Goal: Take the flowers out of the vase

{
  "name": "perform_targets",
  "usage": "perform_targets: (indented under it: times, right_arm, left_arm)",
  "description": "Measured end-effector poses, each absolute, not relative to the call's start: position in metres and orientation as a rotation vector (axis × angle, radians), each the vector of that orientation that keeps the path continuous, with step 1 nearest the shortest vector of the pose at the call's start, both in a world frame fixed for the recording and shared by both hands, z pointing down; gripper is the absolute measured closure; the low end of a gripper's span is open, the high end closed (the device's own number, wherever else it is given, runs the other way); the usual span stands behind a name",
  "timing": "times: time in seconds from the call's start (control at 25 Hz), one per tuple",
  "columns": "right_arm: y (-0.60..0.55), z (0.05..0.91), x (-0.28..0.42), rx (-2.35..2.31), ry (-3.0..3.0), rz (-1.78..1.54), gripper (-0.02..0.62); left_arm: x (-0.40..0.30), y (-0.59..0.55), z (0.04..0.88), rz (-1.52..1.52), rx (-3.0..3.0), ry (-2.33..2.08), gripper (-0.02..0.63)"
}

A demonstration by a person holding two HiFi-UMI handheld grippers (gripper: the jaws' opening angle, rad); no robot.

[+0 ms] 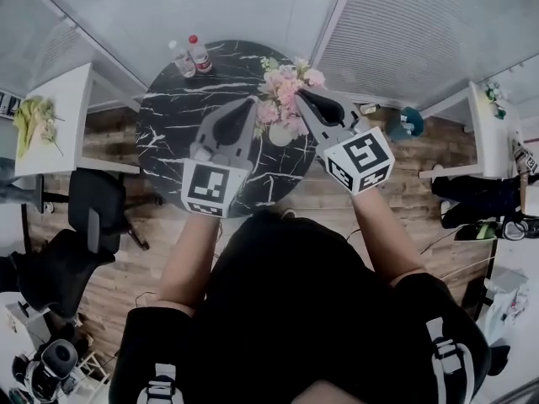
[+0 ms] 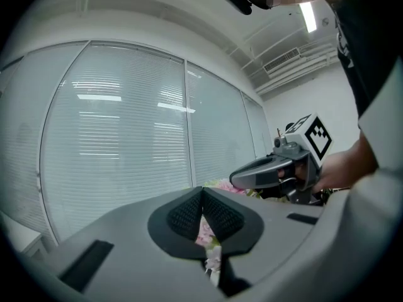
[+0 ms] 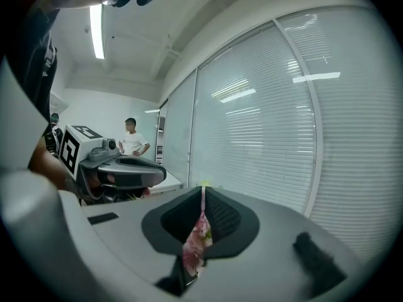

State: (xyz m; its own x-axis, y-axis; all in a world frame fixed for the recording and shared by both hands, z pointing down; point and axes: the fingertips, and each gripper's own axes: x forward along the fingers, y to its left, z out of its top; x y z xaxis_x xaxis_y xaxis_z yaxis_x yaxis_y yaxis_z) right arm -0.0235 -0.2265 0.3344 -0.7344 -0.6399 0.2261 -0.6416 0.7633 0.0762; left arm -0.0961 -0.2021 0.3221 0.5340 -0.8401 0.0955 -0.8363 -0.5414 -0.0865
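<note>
Nearest, the person's two forearms reach out over a round black table [image 1: 168, 146], one tool in each hand. The left gripper [image 1: 249, 105] is on the left of the bunch. Its own view shows the jaws pinched together at the tips, with pink petals and a pale stem caught in the gap behind them, so it looks clenched on the flowers [image 1: 285, 99]. The right gripper [image 1: 306, 96] is on the right side of the same bunch. Its jaws are closed tight, with a strip of pink blossom squeezed between the pads from tip to base.

Between the two tools, a little nearer than the blooms, the white vase [image 1: 280, 135] stands on the table. The flowers sit directly above it. Whether the stems are clear of its mouth cannot be told, as the blooms hide it.

Far left on the table stand two bottles [image 1: 200, 54], well apart from the vase. Window blinds [image 1: 404, 32] are beyond.

The step in hand looks like the lift-out, with both tools gripping the bunch over the vase. Next, it calls for raising both together, straight up, so the stems slide free without tipping the vase, and then carrying the bunch sideways to a bare part of the table.
</note>
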Motion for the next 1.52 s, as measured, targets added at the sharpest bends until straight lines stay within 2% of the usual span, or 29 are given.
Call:
perform_targets:
  times: [0.72,1.52]
  right_arm:
    - [-0.155,0.279,-0.016,0.897,-2.799,-0.212,0.565]
    - [-0.104,0.357,-0.097,0.548,-2.844,-0.036,0.565]
  left_arm:
    - [-0.087,-0.127,0.276,-0.159,-2.577,1.611,0.594]
    - [-0.17,-0.069,0.333,-0.23,-2.459,1.84,0.594]
